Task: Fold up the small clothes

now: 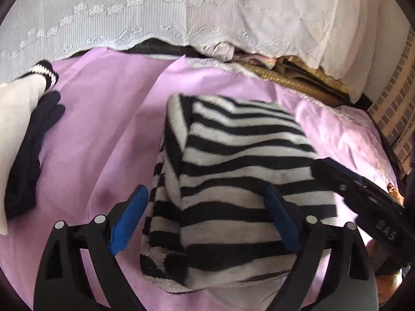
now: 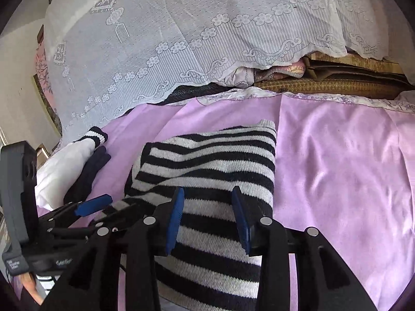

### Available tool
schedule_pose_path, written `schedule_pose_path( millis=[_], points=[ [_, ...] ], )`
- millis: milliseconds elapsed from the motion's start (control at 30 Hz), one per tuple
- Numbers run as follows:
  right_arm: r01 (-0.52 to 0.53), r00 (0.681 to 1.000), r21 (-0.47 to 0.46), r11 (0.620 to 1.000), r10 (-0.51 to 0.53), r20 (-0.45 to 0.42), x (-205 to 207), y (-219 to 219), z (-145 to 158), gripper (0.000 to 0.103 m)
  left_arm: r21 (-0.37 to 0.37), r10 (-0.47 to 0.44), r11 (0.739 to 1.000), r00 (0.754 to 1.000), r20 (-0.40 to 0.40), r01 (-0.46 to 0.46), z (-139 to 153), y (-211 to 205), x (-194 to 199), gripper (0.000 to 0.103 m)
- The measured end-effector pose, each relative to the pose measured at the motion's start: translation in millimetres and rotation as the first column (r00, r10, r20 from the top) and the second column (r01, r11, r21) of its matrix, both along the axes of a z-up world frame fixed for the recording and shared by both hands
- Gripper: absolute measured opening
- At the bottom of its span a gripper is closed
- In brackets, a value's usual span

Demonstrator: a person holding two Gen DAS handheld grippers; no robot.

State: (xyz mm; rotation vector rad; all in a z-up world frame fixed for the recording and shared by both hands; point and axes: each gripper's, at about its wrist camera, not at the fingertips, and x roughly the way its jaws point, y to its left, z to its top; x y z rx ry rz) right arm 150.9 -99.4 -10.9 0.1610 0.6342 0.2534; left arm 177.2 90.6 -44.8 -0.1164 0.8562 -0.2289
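Striped knit garment (image 1: 233,181), black and white, lies folded in a thick bundle on the lilac bed sheet (image 1: 103,134), about in the middle of it. The left gripper (image 1: 207,223) hangs over the near part of the bundle with its blue pads (image 1: 128,219) wide apart; the cloth is between them, but the pads do not press on it. The right gripper (image 2: 207,223) is also above the striped garment, on its right part, and its blue pads (image 2: 175,220) are opened only partly, with the striped cloth seen between them and no grip on it. On the far left of the sheet a white garment with a black-and-white cuff (image 2: 70,160) lies, and a dark navy piece (image 2: 88,173) lies just beside it, touching. Behind the sheet a white lace cover (image 2: 181,39) hangs over a pile.
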Motion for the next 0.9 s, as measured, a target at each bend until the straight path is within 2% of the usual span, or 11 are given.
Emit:
schedule_pose_path(
  millis=[67,133,233,300,400,433,500,633,733,833,900],
  points=[
    [0.004,1.0,-0.067,0.998,-0.004,0.0,-2.5,6.2,-8.3,0.039,-0.042,-0.004,0.999,0.997,-0.071,0.002,-20.8,4.8,10.8,0.099],
    [0.011,1.0,-0.122,0.993,-0.008,0.029,-6.8,13.7,-13.6,0.042,-0.086,-0.004,0.996,0.996,-0.094,-0.004,-25.5,10.3,14.0,0.099],
    [0.014,1.0,-0.124,0.992,-0.01,0.029,-6.9,16.0,-16.3,0.046,-0.039,0.004,0.999,0.998,-0.066,-0.006,-25.6,4.0,9.1,0.099],
    [0.011,1.0,-0.121,0.993,-0.007,0.03,-7.0,15.3,-15.9,0.046,-0.032,0.004,0.999,0.998,-0.059,-0.006,-24.9,3.7,8.0,0.099],
    [0.001,0.999,-0.091,0.996,0.004,0.049,-13.9,11.3,-10.0,0.049,-0.096,0.002,0.995,0.997,-0.077,-0.01,-21.0,13.6,8.2,0.099],
    [-0.005,0.999,-0.067,0.998,0.008,0.052,-17.3,8.1,-5.7,0.062,-0.113,0.001,0.994,0.997,-0.075,-0.01,-17.5,16.6,7.0,0.099],
    [0.01,0.997,-0.021,1.0,-0.008,0.081,-22.8,-1.2,4.4,0.074,-0.118,0.006,0.993,0.999,-0.043,-0.011,-7.5,20.2,3.6,0.099],
    [0.047,0.993,0.08,0.996,-0.055,0.104,-24.8,-22.6,18.5,0.075,-0.14,0.038,0.99,0.999,0.03,-0.033,12.3,27.5,-3.2,0.099],
    [0.06,0.995,0.103,0.993,-0.068,0.073,-18.8,-26.8,16.7,0.075,-0.149,0.064,0.987,0.997,0.031,-0.059,14.6,31.1,-1.1,0.099],
    [0.086,0.996,0.052,0.995,-0.087,0.027,-9.0,-23.7,3.7,0.075,-0.065,0.094,0.993,0.995,-0.027,-0.096,-2.8,26.3,9.1,0.099],
    [0.106,0.992,0.001,0.994,-0.106,-0.063,3.2,-20.7,-12.8,0.075,-0.058,0.086,0.994,0.993,-0.076,-0.091,-15.8,26.5,15.3,0.099]
  ],
)
